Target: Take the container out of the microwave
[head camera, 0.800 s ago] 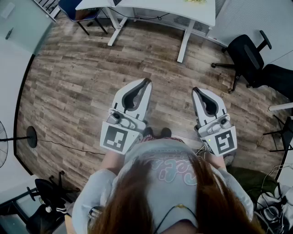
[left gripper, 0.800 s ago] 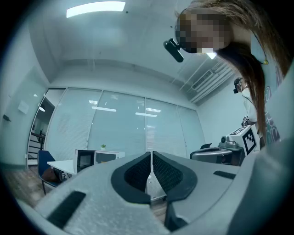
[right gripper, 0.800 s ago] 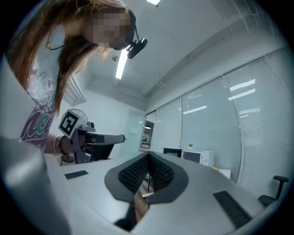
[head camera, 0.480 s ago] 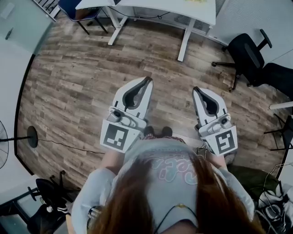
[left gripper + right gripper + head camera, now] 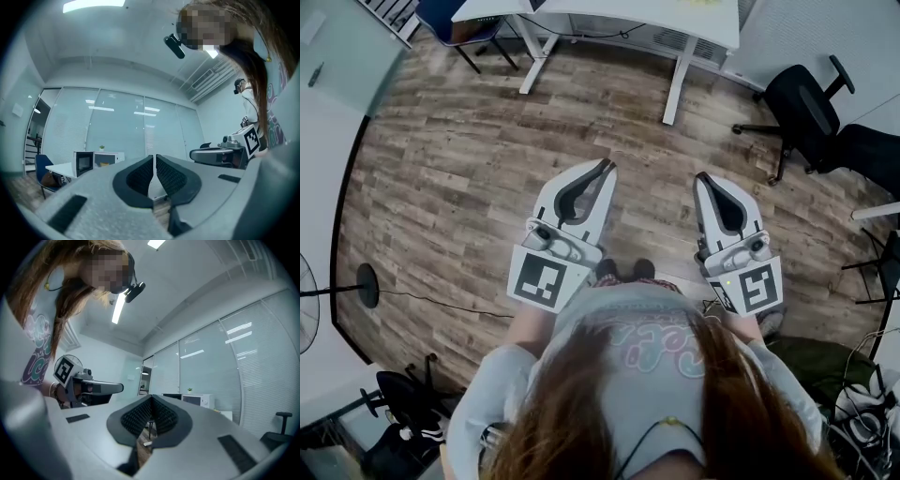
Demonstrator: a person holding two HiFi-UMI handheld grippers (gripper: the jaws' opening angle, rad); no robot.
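**Both grippers shut and empty, microwave well ahead of me**

The head view looks down on me standing on the wood floor (image 5: 469,187). I hold my left gripper (image 5: 605,167) and my right gripper (image 5: 703,178) side by side in front of me, apart from each other. At the top of that view only the near edge of a white desk (image 5: 609,17) shows, with a black office chair (image 5: 802,103) off to the right.

The microwave appears only in the gripper views. In the left gripper view it (image 5: 89,162) stands on a white table (image 5: 58,168), well beyond my jaws, with a small plant (image 5: 101,147) on top. Something yellowish shows at its front, but I cannot tell whether that is the container. The right gripper view shows the same microwave (image 5: 200,400), smaller, against the glass wall.

Each gripper view looks straight at its own jaws. The left gripper (image 5: 154,157) is pressed closed with nothing between the ribbed pads, and so is the right gripper (image 5: 151,399).
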